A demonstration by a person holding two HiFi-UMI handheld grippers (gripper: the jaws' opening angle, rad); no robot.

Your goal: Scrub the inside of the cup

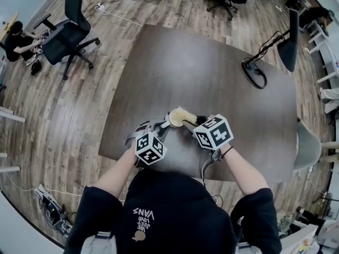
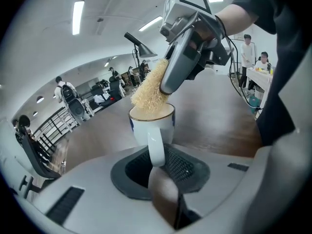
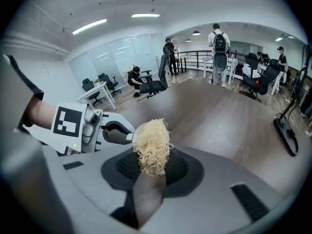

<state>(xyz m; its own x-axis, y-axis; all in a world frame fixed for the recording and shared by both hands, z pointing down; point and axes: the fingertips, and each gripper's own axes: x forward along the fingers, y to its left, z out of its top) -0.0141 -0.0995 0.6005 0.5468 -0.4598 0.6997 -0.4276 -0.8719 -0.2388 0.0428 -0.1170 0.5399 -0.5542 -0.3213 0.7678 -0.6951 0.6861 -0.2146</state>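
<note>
At the near edge of the dark brown bench [image 1: 212,67], low in the centre of the head view, sits a white ceramic cup [image 1: 176,118] with a blue pattern and a thin gold rim. It lies between the two claws, small in that view and partly covered by them.

The left claw [image 2: 157,162] is shut partway on the cup's white loop handle, which stands upright between its jaws in the left gripper view. The cup's base is hidden behind that claw's grey body, so it cannot be told whether the cup rests on the bench or is lifted off it.

The right claw [image 3: 150,177] is closed on a straw-coloured, fibrous scrubber [image 3: 152,145]. In the left gripper view the scrubber slants down from the upper right into the cup's mouth, and its lower end is out of sight inside. In the right gripper view the scrubber covers nearly all of the cup; only a sliver of rim shows at its left.

A black desk lamp [image 1: 288,46] stands at the upper right of the bench, well apart. A black office chair [image 1: 66,33] is on the wood floor at the upper left. People in the background are small and distorted.
</note>
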